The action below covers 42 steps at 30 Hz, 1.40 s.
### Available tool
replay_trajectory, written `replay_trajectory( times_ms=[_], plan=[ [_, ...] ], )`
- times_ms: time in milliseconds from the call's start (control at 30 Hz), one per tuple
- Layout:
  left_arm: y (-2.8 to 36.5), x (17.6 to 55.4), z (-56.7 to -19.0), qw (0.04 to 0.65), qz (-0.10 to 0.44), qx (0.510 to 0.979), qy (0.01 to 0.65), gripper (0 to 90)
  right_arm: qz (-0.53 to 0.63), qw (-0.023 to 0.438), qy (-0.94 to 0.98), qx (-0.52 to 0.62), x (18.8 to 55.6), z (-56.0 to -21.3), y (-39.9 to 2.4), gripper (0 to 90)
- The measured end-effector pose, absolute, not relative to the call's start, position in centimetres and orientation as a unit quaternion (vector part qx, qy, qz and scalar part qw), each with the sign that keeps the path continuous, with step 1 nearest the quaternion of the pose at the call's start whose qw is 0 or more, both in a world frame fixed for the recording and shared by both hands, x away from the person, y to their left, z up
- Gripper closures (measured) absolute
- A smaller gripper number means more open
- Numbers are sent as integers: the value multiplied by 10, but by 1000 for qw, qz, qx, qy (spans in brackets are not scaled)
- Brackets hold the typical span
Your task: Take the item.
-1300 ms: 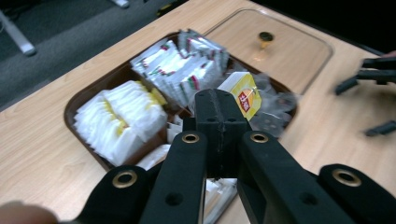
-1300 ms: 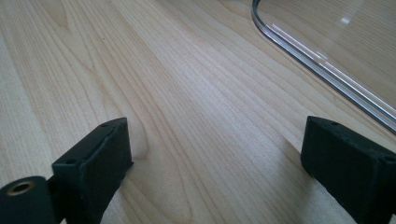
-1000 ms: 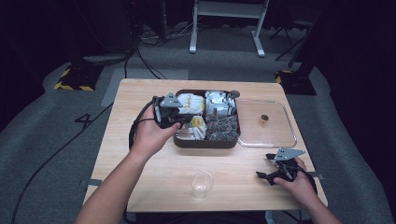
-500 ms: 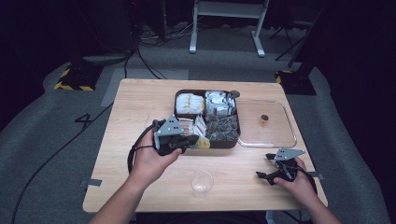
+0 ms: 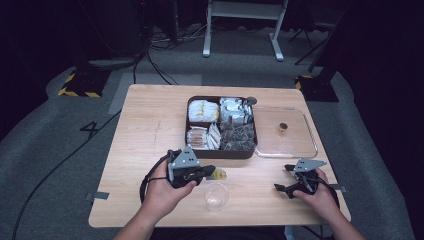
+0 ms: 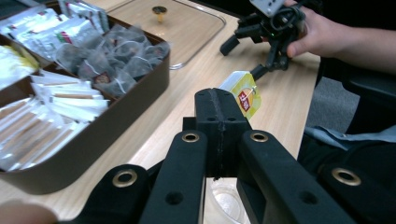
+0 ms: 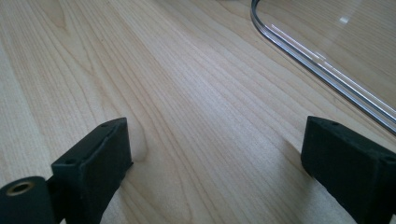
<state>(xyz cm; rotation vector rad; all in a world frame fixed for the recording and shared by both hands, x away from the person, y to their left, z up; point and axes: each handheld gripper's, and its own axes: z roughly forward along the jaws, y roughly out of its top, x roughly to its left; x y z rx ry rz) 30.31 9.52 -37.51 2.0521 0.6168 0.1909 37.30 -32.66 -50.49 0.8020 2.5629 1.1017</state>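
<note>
Left gripper (image 5: 209,173) over the light wooden desk (image 5: 145,130) at 7 o'clock, jaws pressed together on a small yellow tea-bag packet with a red label (image 6: 243,93). Packet is held in the air just above the small clear plastic cup (image 5: 216,196), which stands at 6 o'clock near the desk's front edge. Dark brown compartmented box of tea bags and sachets (image 5: 221,127) sits at centre, toward 12 o'clock. Clear flat lid with a small gold knob (image 5: 285,134) lies touching the box's 3 o'clock side. Right gripper (image 5: 283,179) rests on the desk at 4 o'clock, jaws spread wide, nothing between them.
</note>
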Motion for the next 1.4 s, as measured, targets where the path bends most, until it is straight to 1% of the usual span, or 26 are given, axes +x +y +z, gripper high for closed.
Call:
replay_trajectory(
  times_ms=[200, 633, 733, 1133, 1167, 1200, 1233, 1300, 1333, 1400],
  plan=[
    [88, 288, -383, 474, 64, 846, 237, 900, 377, 119, 877, 274, 373, -505, -327, 85],
    [78, 278, -397, 469, 42, 853, 225, 900, 377, 119, 877, 275, 373, -505, -327, 85],
    [77, 277, -399, 468, 45, 854, 224, 900, 377, 119, 877, 275, 373, -505, -327, 85],
    [78, 285, -407, 460, 23, 857, 231, 897, 377, 119, 877, 275, 373, -505, -327, 85],
    [78, 285, -408, 461, 23, 857, 231, 827, 377, 119, 877, 274, 373, -505, -327, 85],
    [78, 285, -408, 461, 23, 856, 231, 827, 377, 119, 877, 274, 373, -505, -327, 85],
    [78, 285, -409, 459, 20, 857, 232, 779, 377, 119, 877, 275, 373, -505, -327, 85],
    [78, 286, -410, 455, 22, 859, 232, 763, 377, 119, 877, 275, 373, -505, -327, 85],
    [78, 286, -411, 453, 25, 861, 231, 717, 377, 119, 877, 275, 373, -505, -327, 85],
    [78, 286, -411, 453, 23, 860, 232, 694, 377, 119, 877, 274, 373, -505, -327, 85]
  ],
)
